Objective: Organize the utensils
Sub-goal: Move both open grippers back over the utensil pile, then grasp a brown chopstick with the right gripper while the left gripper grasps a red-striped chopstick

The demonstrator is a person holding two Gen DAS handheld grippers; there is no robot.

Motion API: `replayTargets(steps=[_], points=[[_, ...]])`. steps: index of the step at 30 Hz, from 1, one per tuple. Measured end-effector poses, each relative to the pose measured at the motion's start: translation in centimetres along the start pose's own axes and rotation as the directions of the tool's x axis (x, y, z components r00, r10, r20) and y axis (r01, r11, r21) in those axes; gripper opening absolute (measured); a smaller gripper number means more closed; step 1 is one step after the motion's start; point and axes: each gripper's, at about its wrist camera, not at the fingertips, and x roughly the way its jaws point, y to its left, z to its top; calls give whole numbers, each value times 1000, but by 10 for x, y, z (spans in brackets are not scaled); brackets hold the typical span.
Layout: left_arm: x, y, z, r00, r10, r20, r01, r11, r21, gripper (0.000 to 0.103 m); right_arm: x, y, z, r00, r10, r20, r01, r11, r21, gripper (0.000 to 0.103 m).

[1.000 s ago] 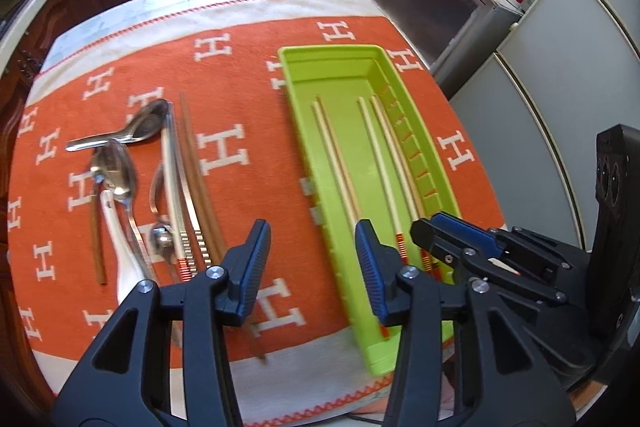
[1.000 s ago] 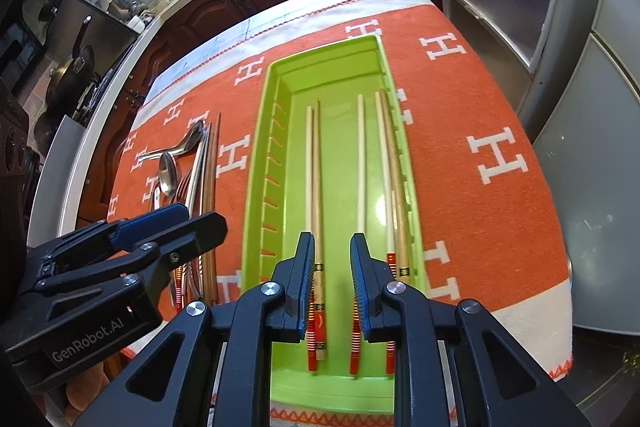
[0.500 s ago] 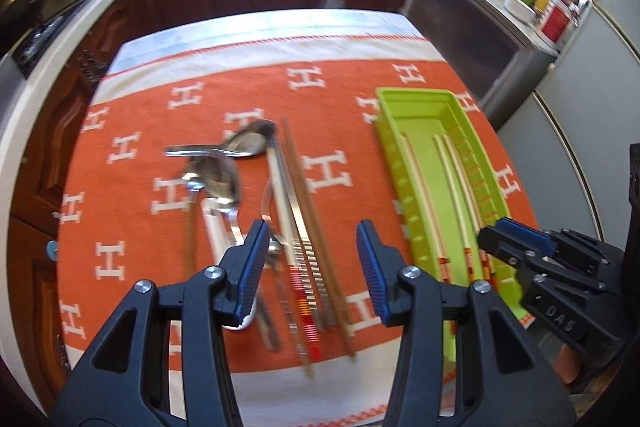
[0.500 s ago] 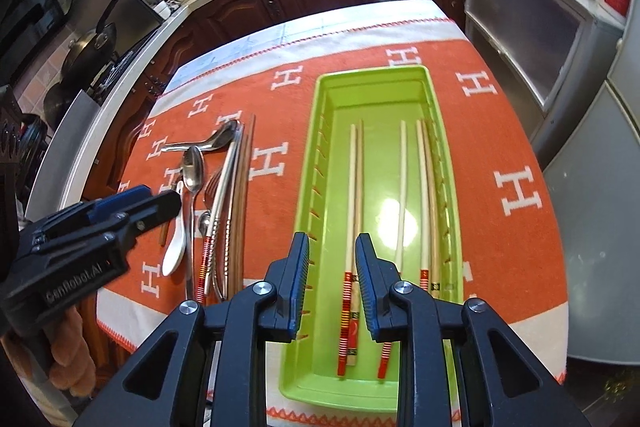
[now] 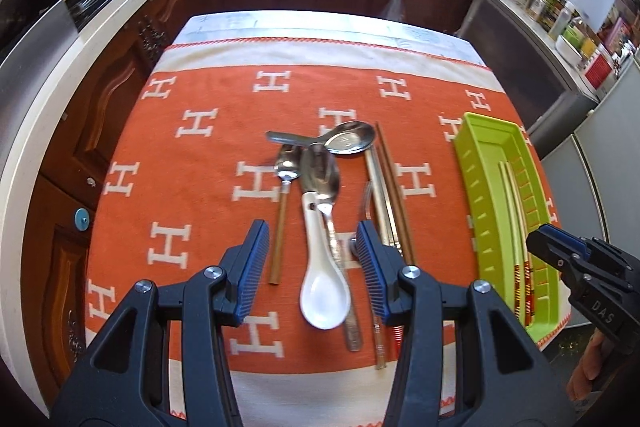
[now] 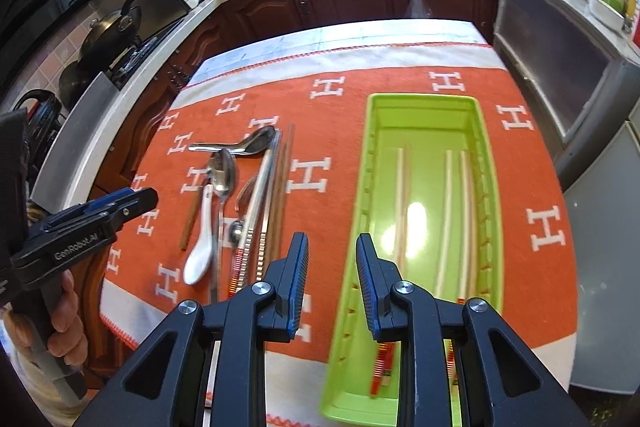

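A pile of utensils lies on the orange cloth: a white ceramic spoon, two steel spoons, a small wooden-handled spoon, a fork, steel chopsticks and brown chopsticks. My left gripper hovers open above the pile, holding nothing; the white spoon shows between its fingers. The green tray holds several pale chopsticks with red-banded ends. My right gripper hangs above the tray's left rim, jaws slightly apart and empty.
The orange cloth with white H marks covers a small table whose near edge is right below me. Dark wooden cabinets and a counter with a sink run behind; a stove stands left, grey appliances right. A hand holds the left gripper.
My left gripper has swung left, from beside the green tray to over the utensil pile. My right gripper has drawn back and up, drifting toward the tray's left rim, its jaws a little wider.
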Motion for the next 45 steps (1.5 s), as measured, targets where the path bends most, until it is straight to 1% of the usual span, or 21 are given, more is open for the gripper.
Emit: replayTargets(steps=[3, 8, 13, 16, 18, 20, 22, 27, 29, 33, 36, 40, 41, 42, 43, 45], points=[[5, 10, 0, 1000, 8, -5, -8, 1000, -16, 42, 7, 13, 4, 1000, 13, -10, -14, 1000, -27, 25], [17, 21, -5, 999, -11, -35, 9, 999, -36, 42, 27, 33, 7, 998, 43, -43, -46, 997, -56, 25], [26, 12, -7, 998, -54, -36, 54, 999, 1, 42, 61, 44, 8, 992, 74, -100, -80, 995, -53, 25], [36, 1, -9, 992, -111, -62, 113, 993, 27, 42, 84, 48, 8, 989, 63, -132, -72, 996, -58, 25], [43, -7, -10, 988, -134, -83, 138, 990, 41, 41, 98, 49, 7, 987, 52, -152, -62, 996, -60, 25], [52, -14, -12, 985, -140, -99, 146, 988, 56, 33, 110, 47, 7, 984, 48, -171, -60, 996, -62, 25], [58, -19, -14, 982, -150, -116, 158, 986, 59, 29, 121, 47, 7, 982, 36, -187, -50, 996, -69, 25], [68, -22, -16, 979, -157, -132, 165, 985, 50, 28, 139, 48, 5, 978, 12, -206, -32, 995, -95, 23], [70, -22, -15, 979, -159, -129, 167, 985, 46, 28, 143, 48, 5, 980, -3, -197, -17, 995, -101, 20], [73, -18, -14, 976, -172, -131, 178, 984, 32, 28, 147, 50, 7, 982, -33, -184, 9, 991, -133, 20], [77, -18, -13, 973, -181, -142, 186, 982, 23, 28, 150, 59, 9, 983, -74, -167, 43, 982, -182, 20], [81, -20, -14, 972, -179, -151, 184, 983, 21, 26, 154, 70, 9, 984, -136, -112, 103, 960, -259, 19], [81, -20, -14, 971, -183, -153, 188, 982, 20, 26, 155, 71, 9, 984, -139, -107, 107, 959, -262, 16], [81, -20, -14, 970, -188, -155, 193, 981, 18, 26, 154, 70, 9, 984, -145, -102, 115, 960, -257, 10], [81, -21, -14, 969, -192, -155, 197, 980, 19, 26, 153, 67, 11, 985, -142, -102, 114, 965, -238, 7], [82, -23, -14, 967, -200, -157, 206, 978, 22, 24, 151, 58, 12, 988, -104, -113, 82, 979, -185, 6]])
